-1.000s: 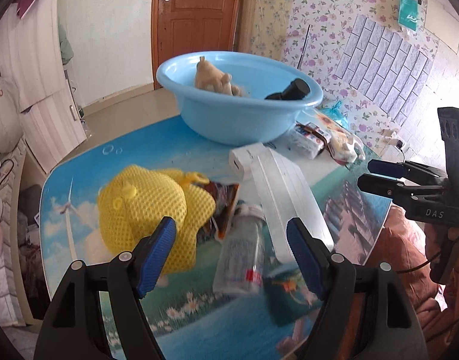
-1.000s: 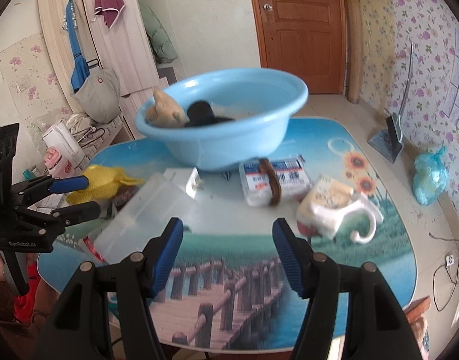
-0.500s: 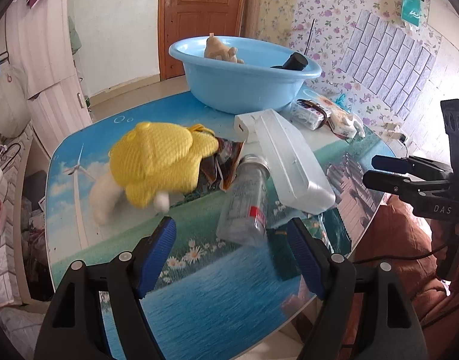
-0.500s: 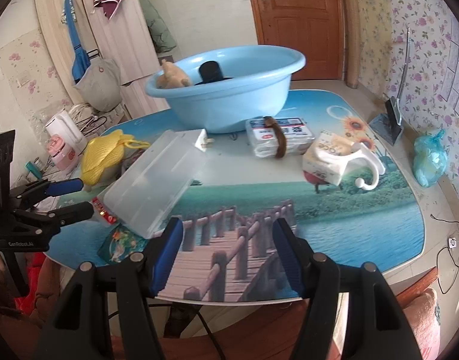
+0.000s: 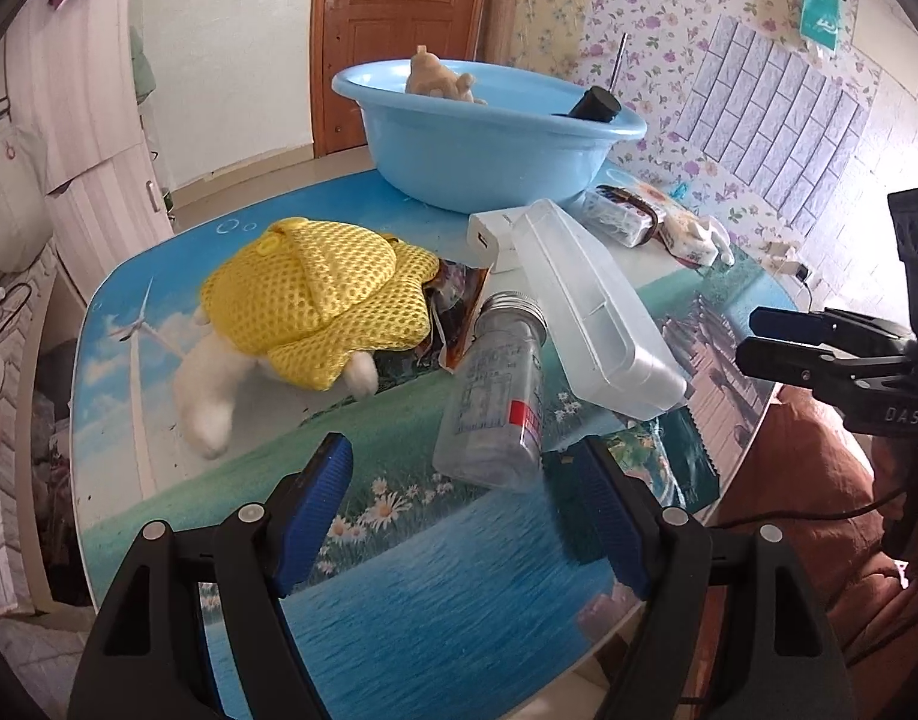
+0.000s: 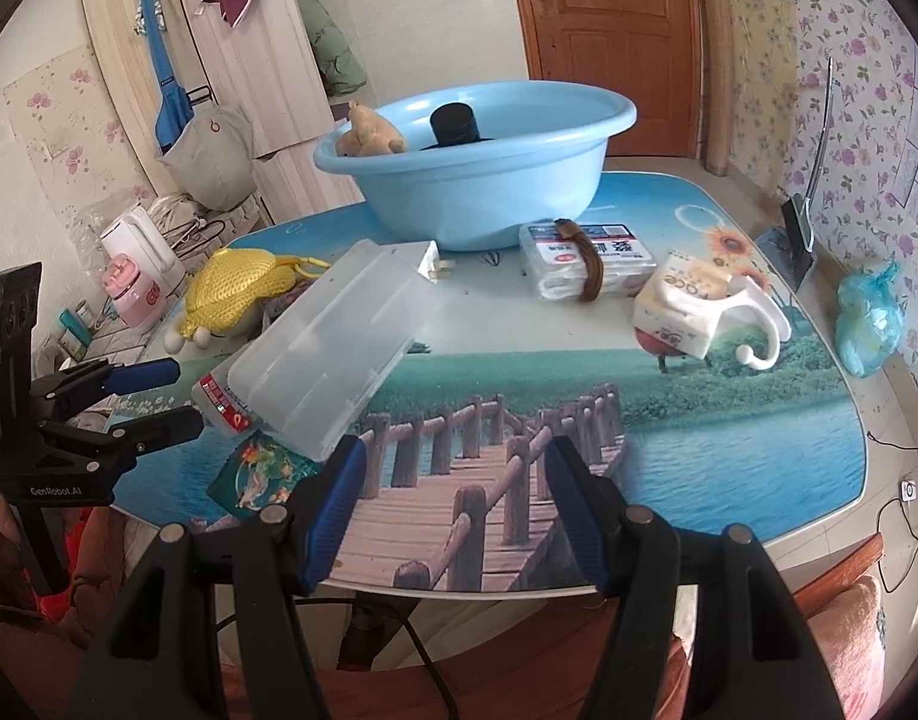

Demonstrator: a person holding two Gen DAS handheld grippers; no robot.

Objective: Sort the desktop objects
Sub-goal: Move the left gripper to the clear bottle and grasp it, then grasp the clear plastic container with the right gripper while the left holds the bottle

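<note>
— Claws?

— I see both apart, gripping nothing: left gripper near the bottle, right gripper near the clear box.

— Items, relative to the basin?

— Toy and black cylinder inside it. Box and bottle in front; yellow bag front-left, tissues just beside.

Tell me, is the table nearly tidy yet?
Not nearly. Done: a tan toy and a black thing already sit in the blue basin. In hand: nothing; the left tongs and right tongs are both open. Left: yellow mesh bag, bottle, clear box, tissue packs.
</note>
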